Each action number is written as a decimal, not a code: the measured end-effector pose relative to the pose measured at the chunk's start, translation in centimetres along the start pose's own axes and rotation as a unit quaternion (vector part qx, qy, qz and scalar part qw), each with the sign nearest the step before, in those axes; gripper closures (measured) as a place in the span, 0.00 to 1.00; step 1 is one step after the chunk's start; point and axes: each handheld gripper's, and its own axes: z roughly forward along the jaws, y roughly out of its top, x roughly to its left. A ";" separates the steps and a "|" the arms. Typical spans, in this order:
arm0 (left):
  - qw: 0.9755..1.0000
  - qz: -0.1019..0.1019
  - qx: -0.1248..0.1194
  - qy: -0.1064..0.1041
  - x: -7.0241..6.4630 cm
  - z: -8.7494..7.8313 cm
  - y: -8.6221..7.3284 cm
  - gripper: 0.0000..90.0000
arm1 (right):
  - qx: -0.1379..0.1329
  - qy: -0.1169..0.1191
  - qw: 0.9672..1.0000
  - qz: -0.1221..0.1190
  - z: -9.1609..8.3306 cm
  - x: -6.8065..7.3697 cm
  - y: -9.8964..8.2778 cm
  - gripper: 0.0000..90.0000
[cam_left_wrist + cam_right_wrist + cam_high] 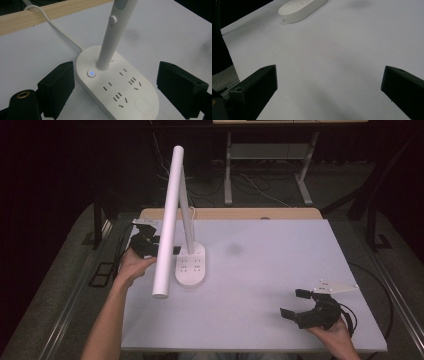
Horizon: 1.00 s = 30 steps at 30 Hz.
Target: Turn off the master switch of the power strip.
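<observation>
A white desk lamp stands at the table's left, its oval socket base [191, 267] under a slanted stem [187, 220] and a long tube head [169, 220]. In the left gripper view the base [125, 92] lies between the two black jaws of my left gripper [116, 85]. The jaws stand wide on either side of it, close to its edges, with no clear press. A small round button [91, 73] glows blue beside the stem [112, 37]. My left gripper [175, 250] is partly hidden behind the tube. My right gripper [294, 303] rests open near the front right, with nothing between its jaws [329, 85].
The white table top [270, 265] has a wooden strip [235, 213] along its far edge. The lamp's white cable [57, 27] runs back over that strip. A faint dark smudge [233, 249] marks the middle. The lamp base [302, 8] lies far ahead of the right gripper.
</observation>
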 end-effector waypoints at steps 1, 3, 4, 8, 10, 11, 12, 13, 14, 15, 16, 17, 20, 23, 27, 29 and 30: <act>1.000 0.000 0.000 0.000 0.0 0.0 0.0 0.17 | 0.000 0.000 1.000 0.000 0.0 0.0 0.0 0.00; 1.000 -0.004 0.000 -0.001 0.2 0.2 0.0 0.18 | 0.001 0.000 1.000 0.001 0.0 0.0 0.0 0.00; 1.000 -0.005 -0.001 -0.001 0.4 0.3 0.0 0.19 | 0.001 0.000 1.000 0.001 0.0 0.0 0.0 0.00; 1.000 -0.015 -0.007 -0.002 1.0 0.5 -0.2 0.24 | 0.000 0.001 1.000 0.001 0.0 0.0 0.0 0.00; 1.000 -0.019 -0.010 -0.005 1.2 0.6 -0.2 0.26 | 0.001 0.001 1.000 0.001 0.0 0.0 0.0 0.00; 1.000 -0.020 -0.010 -0.005 1.3 0.6 -0.2 0.27 | 0.001 0.002 1.000 0.002 0.0 -0.1 0.0 0.00; 1.000 -0.026 -0.013 -0.005 1.6 0.8 -0.3 0.28 | 0.001 0.001 1.000 0.002 0.0 -0.1 0.0 0.00; 1.000 -0.026 -0.013 -0.005 1.6 0.8 -0.3 0.29 | 0.001 0.001 1.000 0.002 0.0 -0.1 0.0 0.00; 0.999 -0.030 -0.016 -0.009 1.8 0.9 -0.3 0.30 | 0.002 0.001 1.000 0.002 0.0 -0.1 0.0 0.00; 0.999 -0.032 -0.018 -0.008 1.9 1.0 -0.4 0.32 | 0.001 0.001 1.000 0.002 0.0 -0.1 0.0 0.00; 0.999 -0.033 -0.019 -0.009 1.9 1.1 -0.4 0.33 | 0.001 0.001 1.000 0.002 0.0 -0.1 0.0 0.00; 0.999 -0.035 -0.019 -0.008 2.0 1.1 -0.4 0.35 | 0.001 0.000 1.000 0.002 0.0 -0.1 0.0 0.00; 0.999 -0.037 -0.017 -0.007 2.0 1.3 -0.4 0.39 | 0.001 0.001 1.000 0.003 -0.1 -0.1 0.0 0.00; 0.999 -0.039 -0.021 -0.005 2.1 1.4 -0.5 0.46 | 0.001 0.000 1.000 0.003 -0.1 -0.1 -0.1 0.00; 0.999 -0.032 -0.023 0.003 2.4 1.7 -0.4 0.57 | 0.000 0.000 1.000 0.004 -0.1 -0.1 -0.1 0.00; 0.999 -0.033 -0.022 0.003 2.4 1.8 -0.5 0.63 | 0.001 0.000 1.000 0.004 -0.1 -0.1 -0.1 0.00; 0.999 -0.032 -0.020 0.004 2.4 1.9 -0.5 0.66 | 0.001 0.000 1.000 0.004 -0.1 -0.1 -0.1 0.00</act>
